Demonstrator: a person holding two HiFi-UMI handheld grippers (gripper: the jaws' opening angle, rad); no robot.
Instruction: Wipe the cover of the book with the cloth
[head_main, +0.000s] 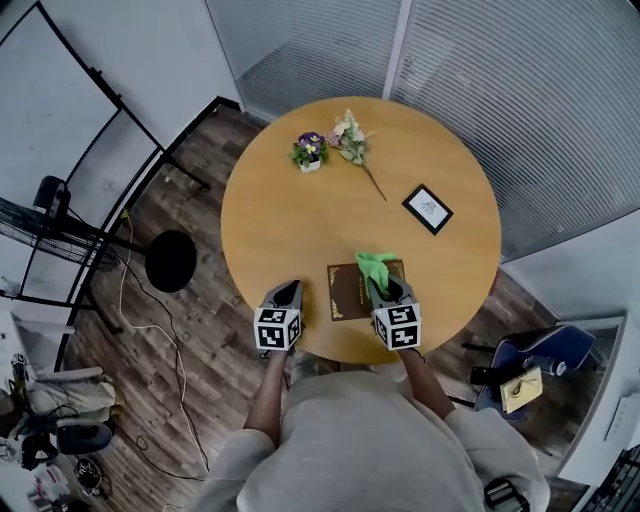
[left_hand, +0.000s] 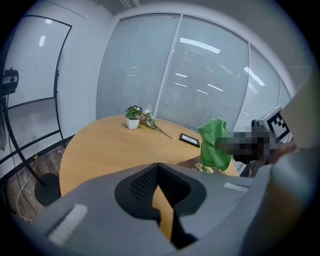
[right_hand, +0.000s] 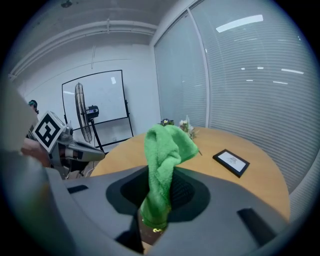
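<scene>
A dark brown book (head_main: 346, 290) with gold ornament lies near the front edge of the round wooden table (head_main: 300, 225). My right gripper (head_main: 386, 286) is over the book's right part, shut on a green cloth (head_main: 376, 265) that sticks up and flops forward from between its jaws. The right gripper view shows the cloth (right_hand: 167, 145) pinched in the right gripper (right_hand: 159, 186). My left gripper (head_main: 290, 290) hovers over bare table just left of the book, jaws close together and nothing in them. In the left gripper view the left gripper (left_hand: 159, 174) faces across the table, with the cloth (left_hand: 214, 142) and the book (left_hand: 199, 166) to its right.
A small potted flower (head_main: 310, 151) and a loose flower sprig (head_main: 352, 141) lie at the table's far side, a black-framed picture (head_main: 428, 208) at the far right. A round black base (head_main: 171, 260), a fan (head_main: 30, 225) and cables are on the floor at left; a chair (head_main: 540, 362) at right.
</scene>
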